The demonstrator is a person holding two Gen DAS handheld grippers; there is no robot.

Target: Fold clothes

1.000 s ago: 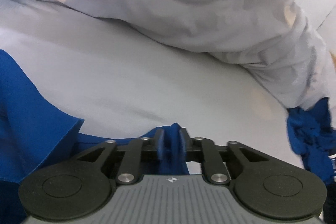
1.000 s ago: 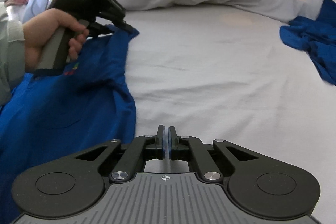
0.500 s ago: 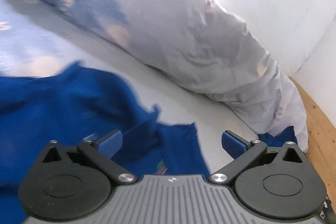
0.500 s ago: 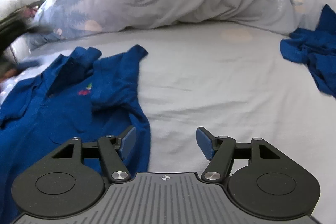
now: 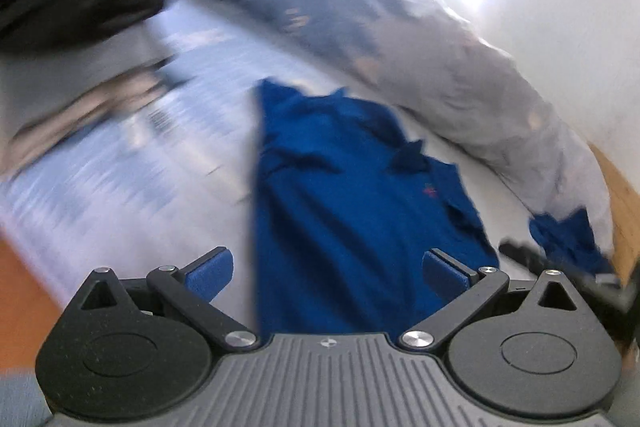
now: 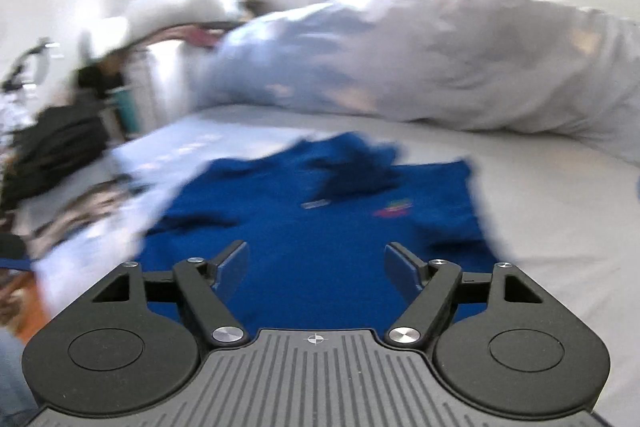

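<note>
1. We judge that we are between grasps: both claws are over the blue shirt [image 6: 320, 227] on the bed [image 6: 560, 219], and the fold itself is not yet made.
2. Our left claw [image 5: 326, 265] is spread wide and holds nothing; our right claw [image 6: 316, 261] is the same.
3. The next move calls for picking an edge or sleeve just ahead of each claw.
4. The shirt lies mostly flat ahead of both claws, collar rumpled, a small logo on the chest; a duvet [image 6: 460, 67] is heaped beyond.
</note>
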